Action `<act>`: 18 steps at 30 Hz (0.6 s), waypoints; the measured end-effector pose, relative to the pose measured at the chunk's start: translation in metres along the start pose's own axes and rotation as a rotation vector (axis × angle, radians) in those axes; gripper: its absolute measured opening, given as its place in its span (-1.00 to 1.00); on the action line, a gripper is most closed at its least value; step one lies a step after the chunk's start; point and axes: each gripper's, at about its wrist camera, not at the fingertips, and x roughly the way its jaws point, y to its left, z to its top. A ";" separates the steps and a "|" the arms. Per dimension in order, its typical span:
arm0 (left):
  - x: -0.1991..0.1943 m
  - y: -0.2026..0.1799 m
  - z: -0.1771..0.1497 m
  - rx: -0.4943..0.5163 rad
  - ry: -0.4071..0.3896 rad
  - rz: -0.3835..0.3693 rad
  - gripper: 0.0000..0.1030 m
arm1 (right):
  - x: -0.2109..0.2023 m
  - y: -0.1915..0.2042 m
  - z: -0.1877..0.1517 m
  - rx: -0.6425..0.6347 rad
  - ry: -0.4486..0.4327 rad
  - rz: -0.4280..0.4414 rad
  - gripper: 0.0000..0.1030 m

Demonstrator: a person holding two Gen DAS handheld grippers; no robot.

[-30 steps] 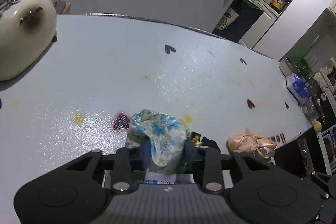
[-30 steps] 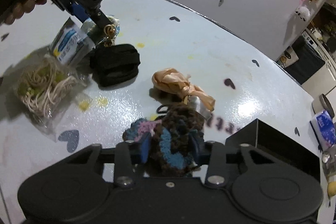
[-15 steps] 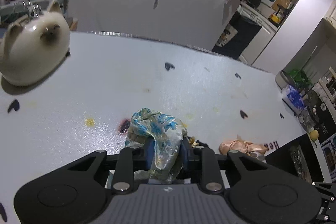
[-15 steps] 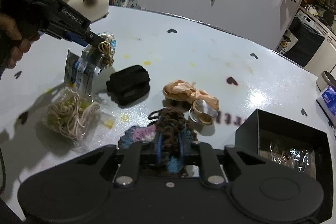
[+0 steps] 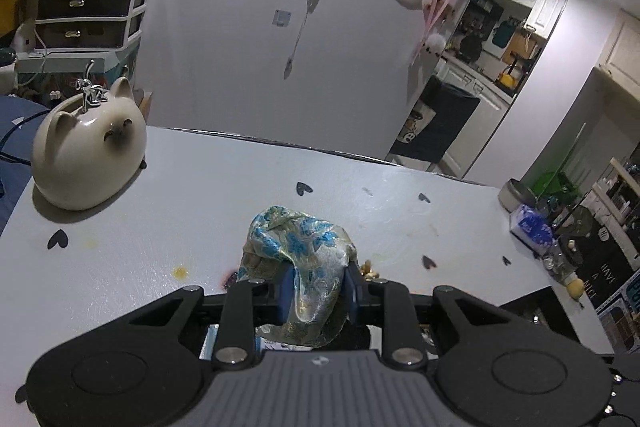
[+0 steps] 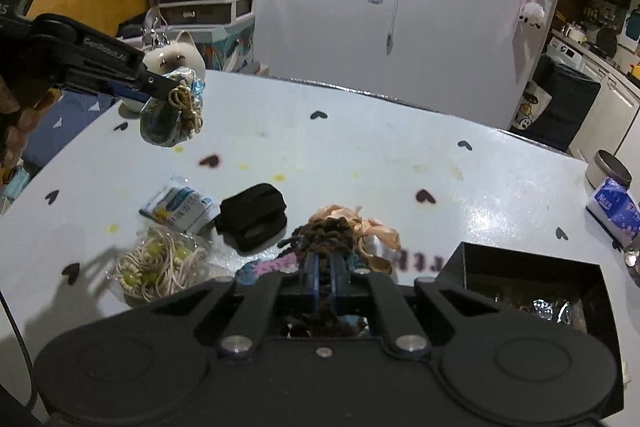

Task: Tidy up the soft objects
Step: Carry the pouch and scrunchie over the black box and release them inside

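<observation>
Floral satin pouch (image 5: 298,259), blue and gold, pinched between the blue pads of the left tool (image 5: 316,291) and hanging clear above the white bench (image 5: 200,187); seen too from the right wrist camera (image 6: 172,115), gold cord dangling from it, up in the air beside the cat-shaped ceramic pot (image 6: 176,59). Crocheted piece (image 6: 324,231), brown with blue and pink parts, clamped in the right tool (image 6: 324,275), jaws just drawn together onto it, pads nearly meeting with the yarn squeezed thin between. Peach satin ribbon bundle (image 6: 372,227) just behind the crochet, on the bench. Black fabric pouch (image 6: 252,215) to the left of that, lying flat. White and blue packet (image 6: 176,207) beside the black pouch, and a clear bag of cream cord with yellow beads (image 6: 160,267) just in front of the packet. Open black box (image 6: 532,283) at the near right, something shiny inside. Blue tissue pack (image 6: 612,207) and a round tin (image 6: 608,167) at the far right edge. Dark heart marks scattered over the bench top.
</observation>
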 end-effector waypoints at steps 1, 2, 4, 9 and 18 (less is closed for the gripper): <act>-0.003 -0.001 -0.002 0.000 -0.002 -0.001 -0.47 | -0.002 0.000 0.000 0.001 -0.006 0.002 -0.90; -0.007 -0.004 -0.003 0.001 -0.005 -0.001 -0.47 | -0.004 0.000 0.000 0.003 -0.014 0.004 -0.90; -0.011 -0.006 -0.006 0.001 -0.008 -0.001 -0.47 | -0.009 -0.001 0.000 0.004 -0.026 0.007 -0.90; -0.027 -0.015 -0.013 -0.003 -0.025 0.000 -0.47 | -0.022 -0.003 0.001 0.014 -0.066 0.016 -0.90; -0.055 -0.047 -0.025 -0.009 -0.062 -0.009 -0.47 | -0.057 -0.022 0.007 0.072 -0.169 0.050 -0.90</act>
